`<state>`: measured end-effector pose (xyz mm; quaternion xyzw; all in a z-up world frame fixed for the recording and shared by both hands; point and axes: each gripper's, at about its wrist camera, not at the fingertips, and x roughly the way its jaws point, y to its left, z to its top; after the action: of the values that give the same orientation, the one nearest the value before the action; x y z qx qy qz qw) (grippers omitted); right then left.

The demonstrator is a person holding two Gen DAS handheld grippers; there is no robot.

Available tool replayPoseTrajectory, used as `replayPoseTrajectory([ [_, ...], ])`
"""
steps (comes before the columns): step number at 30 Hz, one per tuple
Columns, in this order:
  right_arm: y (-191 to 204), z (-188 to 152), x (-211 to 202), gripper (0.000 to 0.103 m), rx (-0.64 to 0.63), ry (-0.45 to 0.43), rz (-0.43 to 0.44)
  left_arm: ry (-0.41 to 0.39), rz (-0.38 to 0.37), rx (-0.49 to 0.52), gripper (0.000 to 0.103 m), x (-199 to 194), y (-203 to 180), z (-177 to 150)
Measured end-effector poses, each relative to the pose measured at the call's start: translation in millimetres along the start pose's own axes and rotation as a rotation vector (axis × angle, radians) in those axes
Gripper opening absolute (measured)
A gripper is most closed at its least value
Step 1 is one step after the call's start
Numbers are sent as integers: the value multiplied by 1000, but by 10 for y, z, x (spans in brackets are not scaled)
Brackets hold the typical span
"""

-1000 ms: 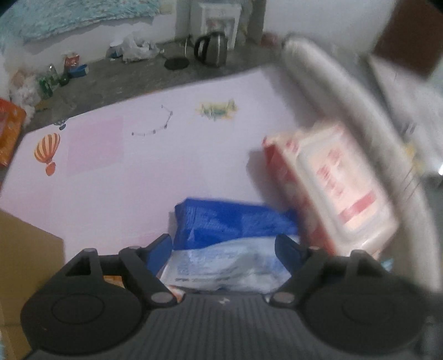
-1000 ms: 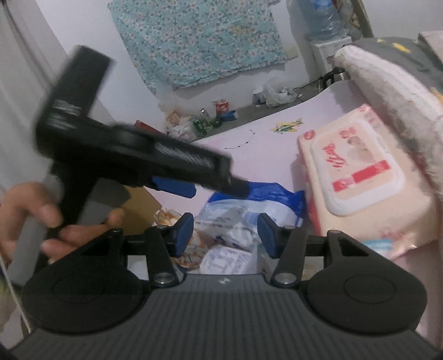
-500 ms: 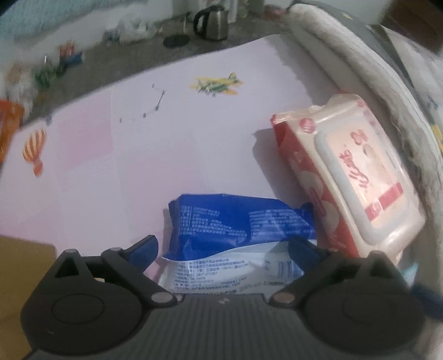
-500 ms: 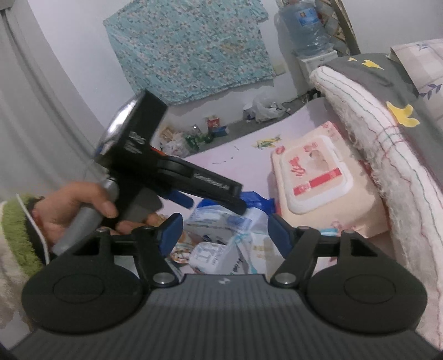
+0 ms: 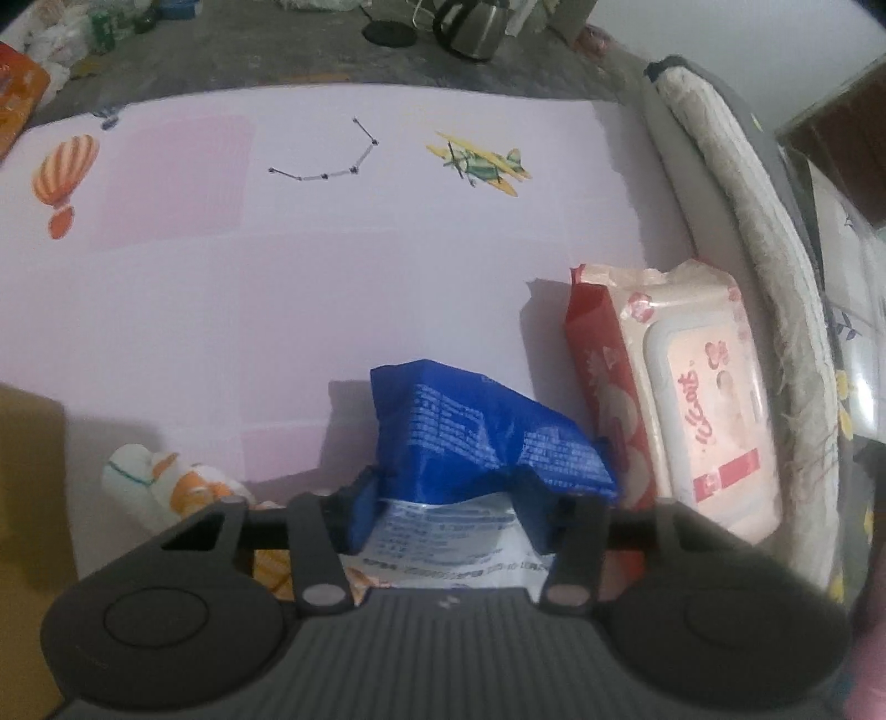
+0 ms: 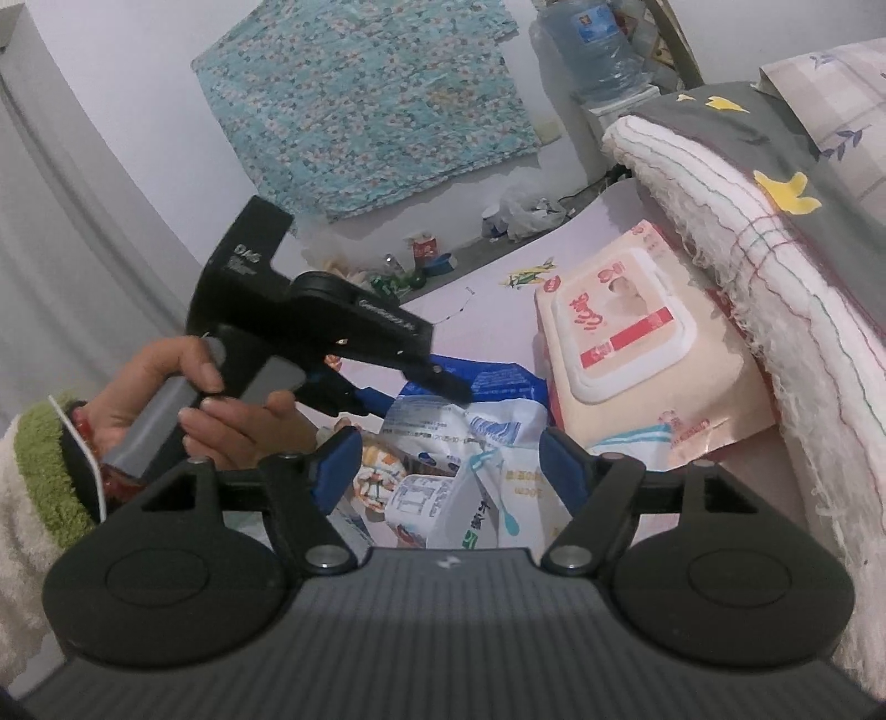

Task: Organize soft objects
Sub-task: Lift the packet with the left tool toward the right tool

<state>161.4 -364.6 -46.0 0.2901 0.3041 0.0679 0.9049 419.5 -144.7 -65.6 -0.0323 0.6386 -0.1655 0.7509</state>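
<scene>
A blue and white soft pack (image 5: 476,437) lies on the pink play mat (image 5: 277,288). My left gripper (image 5: 454,498) points down at it, its jaws closing, and the blue pads pinch the pack so that it bunches up. In the right wrist view a hand (image 6: 221,410) holds that left gripper (image 6: 421,396) over the same pack (image 6: 498,382). My right gripper (image 6: 448,465) hovers nearer, its jaws opening, above several small packets (image 6: 426,498) with nothing pressed between the pads. A large pink wipes pack (image 5: 703,410) lies just right of the blue one.
A folded blanket and bedding (image 6: 775,277) border the mat on the right. A small orange-and-white roll (image 5: 160,482) lies at my left. A cardboard box (image 5: 27,498) sits at the left edge. A kettle (image 5: 470,22) and clutter stand on the floor beyond the mat.
My left gripper tipped further down and its wide jaws came in on the blue and white pack, crumpling it. My right gripper's jaws spread wider and it drew back a little.
</scene>
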Motion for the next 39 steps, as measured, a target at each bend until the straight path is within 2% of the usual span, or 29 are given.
replayPoseTrajectory([
  [2, 13, -7, -32, 71, 6, -8, 4, -34, 7, -8, 37, -83, -16, -28],
  [9, 50, -19, -233, 71, 9, -35, -5, -172, 20, 77, 29, -558, -222, -201],
  [10, 43, -21, -275, 71, 13, -41, -7, -188, 17, 84, 19, -627, -245, -224],
  [14, 51, -46, -474, 71, 27, -68, -13, -247, 3, 123, 19, -945, -336, -365],
  [20, 55, -168, -791, 71, 69, -106, 7, -353, 25, 221, 19, -1415, -476, -807],
  [25, -113, -412, -1147, 71, 201, -149, 57, -412, 21, 339, 19, -1705, -686, -1357],
  [29, -229, -673, -1497, 72, 279, -187, 59, -469, 80, 512, 19, -1695, -937, -1948],
  [37, -291, -1144, -2017, 74, 309, -192, 14, -499, 138, 809, 19, -1163, -1250, -3281],
  [38, -306, -1197, -2060, 74, 313, -193, 5, -524, 154, 851, 19, -1099, -1276, -3452],
  [39, -320, -1259, -2112, 74, 317, -193, -1, -583, 184, 910, 20, -1051, -1308, -3669],
])
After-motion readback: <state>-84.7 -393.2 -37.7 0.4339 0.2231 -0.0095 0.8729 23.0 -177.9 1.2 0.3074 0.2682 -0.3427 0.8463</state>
